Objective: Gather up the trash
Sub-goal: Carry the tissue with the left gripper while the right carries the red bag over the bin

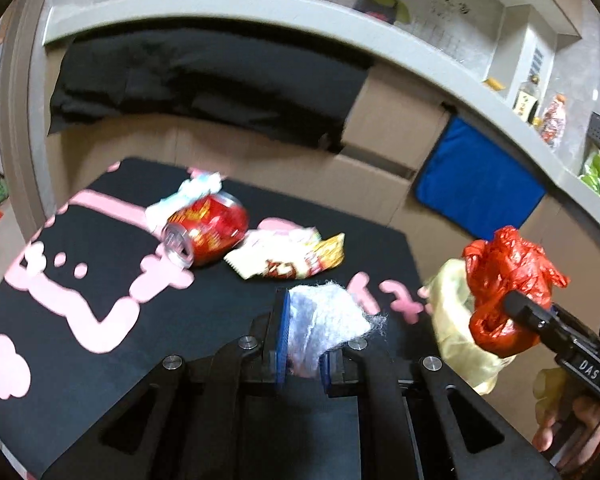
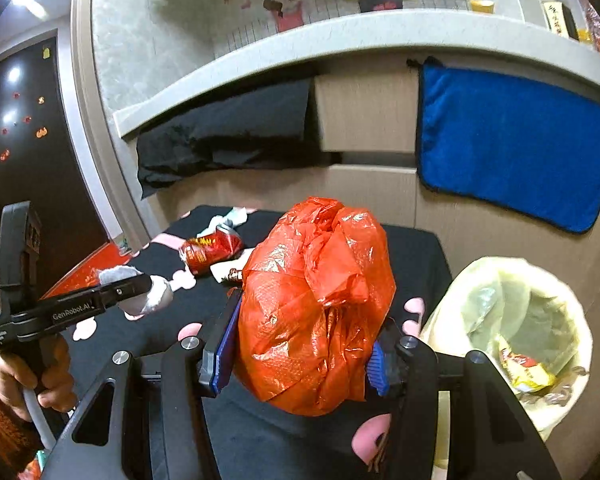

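We see our left claw closed tight on a crumpled white tissue wad, its blue pads pinching the wad from both sides and holding it clear of the black bench with its pink pattern. Our right claw stands about half open, clamped on a balled-up red plastic bag that fills the gap between its pads. In the left wrist view, a dented red can lies on its side on the bench at about eleven o'clock from the left claw, with a crumpled white paper touching its far end and a torn yellow-and-white snack wrapper just beside it toward one o'clock. In the right wrist view, a bin lined with a pale yellow bag sits off the bench's edge at about three o'clock from the right claw, with a wrapper already lying inside. A blue cloth hangs on the cabinet behind.
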Demonstrator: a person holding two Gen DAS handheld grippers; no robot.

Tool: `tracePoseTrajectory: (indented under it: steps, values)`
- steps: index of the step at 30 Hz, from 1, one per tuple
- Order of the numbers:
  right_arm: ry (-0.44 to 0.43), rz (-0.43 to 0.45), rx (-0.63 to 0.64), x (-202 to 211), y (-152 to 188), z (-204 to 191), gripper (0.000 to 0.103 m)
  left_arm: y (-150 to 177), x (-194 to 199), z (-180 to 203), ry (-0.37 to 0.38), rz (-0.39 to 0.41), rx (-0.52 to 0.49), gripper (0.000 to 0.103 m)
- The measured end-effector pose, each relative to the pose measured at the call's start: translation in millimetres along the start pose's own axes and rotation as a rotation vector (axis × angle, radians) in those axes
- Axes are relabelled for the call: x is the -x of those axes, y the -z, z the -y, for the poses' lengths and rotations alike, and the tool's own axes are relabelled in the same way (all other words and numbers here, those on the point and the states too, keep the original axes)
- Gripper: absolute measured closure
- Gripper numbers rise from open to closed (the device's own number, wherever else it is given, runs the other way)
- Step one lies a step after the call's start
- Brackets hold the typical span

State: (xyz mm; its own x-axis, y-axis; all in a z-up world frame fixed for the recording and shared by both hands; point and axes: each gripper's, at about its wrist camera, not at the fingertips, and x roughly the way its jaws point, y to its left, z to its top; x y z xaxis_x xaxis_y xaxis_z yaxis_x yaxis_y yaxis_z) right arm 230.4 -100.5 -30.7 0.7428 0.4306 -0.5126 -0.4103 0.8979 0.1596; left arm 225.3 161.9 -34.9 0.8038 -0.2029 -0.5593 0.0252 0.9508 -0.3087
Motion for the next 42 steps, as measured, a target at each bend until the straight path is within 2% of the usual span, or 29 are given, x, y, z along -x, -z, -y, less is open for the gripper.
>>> tracePoseTrajectory:
  steps: [4, 9, 14, 18, 25, 32, 42]
  values:
    - [0.018, 0.042, -0.01, 22.3, -5.9, 12.2, 0.053, -13.6, 10.7, 31.6, 0.037, 0.033, -0.039, 0.09]
    - [0.069, 0.082, -0.028, 48.5, -8.0, 36.2, 0.053, -23.0, 9.7, 75.9, 0.127, 0.049, -0.071, 0.09]
    - [0.137, 0.113, -0.063, 72.7, -9.7, 67.0, 0.053, -30.1, -10.2, 128.2, 0.214, 0.015, -0.116, 0.09]
    - [0.197, 0.123, -0.077, 87.8, -11.1, 94.3, 0.053, -31.0, -22.3, 161.0, 0.247, 0.011, -0.153, 0.09]
    - [0.255, 0.138, -0.117, 103.9, -8.2, 133.5, 0.053, -28.1, -45.3, 190.2, 0.288, -0.04, -0.147, 0.09]
    - [0.277, 0.132, -0.14, 103.2, -5.4, 156.7, 0.053, -17.5, -67.6, 209.5, 0.32, -0.082, -0.165, 0.09]
    - [0.28, 0.1, -0.159, 86.3, 2.1, 185.0, 0.053, -6.9, -101.8, 225.1, 0.313, -0.119, -0.187, 0.09]
